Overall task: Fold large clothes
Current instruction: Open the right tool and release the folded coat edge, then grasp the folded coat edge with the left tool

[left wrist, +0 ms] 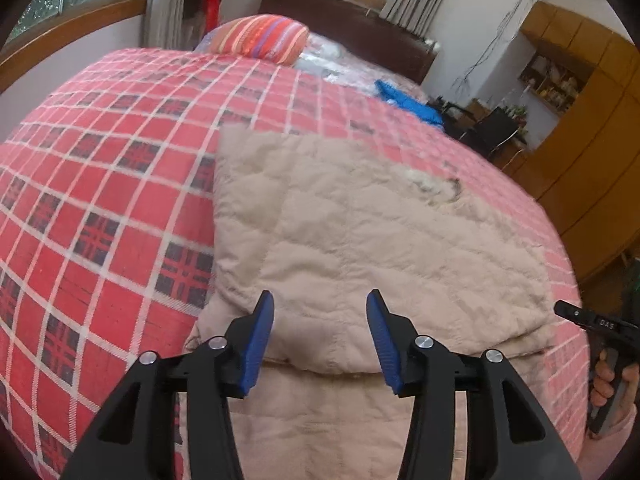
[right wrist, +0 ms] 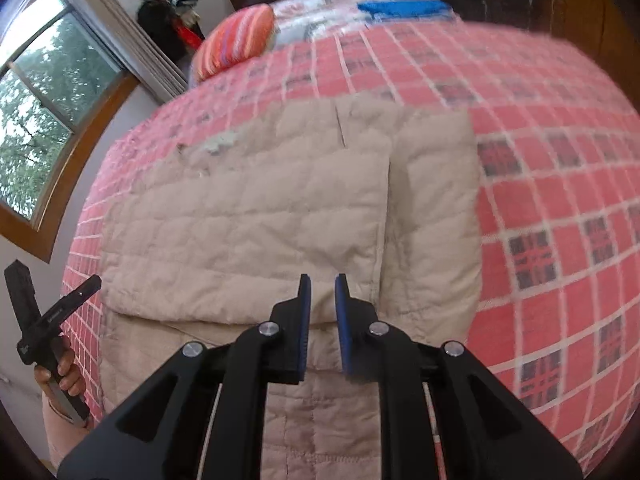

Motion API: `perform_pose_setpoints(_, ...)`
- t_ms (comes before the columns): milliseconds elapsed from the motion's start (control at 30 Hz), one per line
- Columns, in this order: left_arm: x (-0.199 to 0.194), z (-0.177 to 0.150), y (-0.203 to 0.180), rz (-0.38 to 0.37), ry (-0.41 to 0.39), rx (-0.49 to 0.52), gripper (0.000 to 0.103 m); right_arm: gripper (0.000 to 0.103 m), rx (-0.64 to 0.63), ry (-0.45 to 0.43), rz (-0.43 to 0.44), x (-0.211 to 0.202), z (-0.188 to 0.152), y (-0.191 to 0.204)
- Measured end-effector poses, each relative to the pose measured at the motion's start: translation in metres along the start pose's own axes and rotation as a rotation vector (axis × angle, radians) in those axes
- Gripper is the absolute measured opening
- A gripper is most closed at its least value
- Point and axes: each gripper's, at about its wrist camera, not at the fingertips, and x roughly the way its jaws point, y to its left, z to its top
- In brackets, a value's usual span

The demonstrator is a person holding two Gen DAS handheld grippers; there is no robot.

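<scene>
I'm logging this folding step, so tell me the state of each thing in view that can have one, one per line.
Beige quilted coat: lying on the bed, partly folded, one flap laid over the body.
Left gripper: open, above the coat's near part, holding nothing.
Right gripper: narrowly open, empty, above the coat.
Red plaid bedspread: spread flat over the bed.
Striped pillow: lying at the head of the bed.

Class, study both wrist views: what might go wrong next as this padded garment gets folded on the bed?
1. The quilted beige jacket is puffy, so its folded flap may spring open.
2. Both the left gripper and right gripper are open, holding nothing.
3. The jacket's near end overhangs the checked bedspread; it may slide off.
</scene>
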Motion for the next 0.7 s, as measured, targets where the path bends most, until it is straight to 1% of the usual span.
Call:
perform_pose_setpoints(67, 0.012, -0.002, 0.008, -0.012, 0.031, -0.020, 0.048, 0.010, 0.029, 0.036, -0.009, 0.017, -0.003, -0.009)
perform_pose_setpoints(100, 0.016, -0.003, 0.011, -0.020, 0.038, -0.028, 0.048, 0.009, 0.041, 0.048, 0.001, 0.022, -0.005, -0.013)
perform_pose_setpoints(133, 0.018, -0.004, 0.013, -0.029, 0.041, -0.037, 0.048, 0.008, 0.055, 0.059, 0.012, 0.028, -0.006, -0.015)
perform_pose_setpoints(200, 0.019, -0.004, 0.014, -0.031, 0.042, -0.045, 0.048, 0.008, 0.059, 0.067, 0.007, 0.035, -0.008, -0.015)
perform_pose_setpoints(233, 0.016, -0.004, 0.013, -0.025, 0.043, -0.042, 0.048, 0.010, 0.054, 0.062, -0.002, 0.033, -0.008, -0.013)
perform_pose_setpoints(267, 0.011, -0.005, 0.011, -0.021, 0.046, -0.040, 0.048, 0.013, 0.052, 0.053, 0.009, 0.026, -0.010, -0.010)
perform_pose_setpoints(300, 0.005, -0.006, 0.010, -0.021, 0.046, -0.035, 0.048, 0.015, 0.048, 0.046, 0.029, 0.019, -0.012, -0.007)
perform_pose_setpoints(333, -0.008, -0.009, 0.008, -0.026, 0.039, -0.011, 0.049, 0.017, 0.039, 0.036, 0.053, 0.010, -0.015, -0.005)
perform_pose_setpoints(367, -0.018, -0.010, 0.008, -0.025, 0.033, 0.008, 0.058, 0.019, 0.014, 0.017, 0.080, -0.005, -0.022, -0.001)
perform_pose_setpoints(400, -0.033, -0.015, 0.009, -0.013, 0.026, 0.033, 0.073, 0.023, -0.008, 0.007, 0.088, -0.016, -0.029, 0.001)
perform_pose_setpoints(433, -0.049, -0.022, 0.011, -0.009, 0.014, 0.058, 0.076, 0.028, -0.041, -0.005, 0.091, -0.030, -0.040, 0.004)
perform_pose_setpoints(467, -0.061, -0.029, 0.014, -0.014, 0.008, 0.077, 0.079, 0.030, -0.063, -0.013, 0.087, -0.041, -0.048, 0.004)
perform_pose_setpoints(500, -0.075, -0.039, 0.020, -0.006, 0.014, 0.099, 0.082, 0.036, -0.092, -0.024, 0.083, -0.056, -0.062, 0.003)
perform_pose_setpoints(533, -0.088, -0.051, 0.029, 0.017, 0.029, 0.113, 0.083, 0.042, -0.116, -0.032, 0.082, -0.070, -0.080, 0.000)
perform_pose_setpoints(600, -0.107, -0.074, 0.045, 0.037, 0.042, 0.125, 0.083, 0.044, -0.132, -0.031, 0.075, -0.088, -0.108, -0.009)
perform_pose_setpoints(700, -0.131, -0.115, 0.072, 0.033, 0.099, 0.110, 0.084, 0.044, -0.121, -0.003, 0.047, -0.106, -0.157, -0.029)
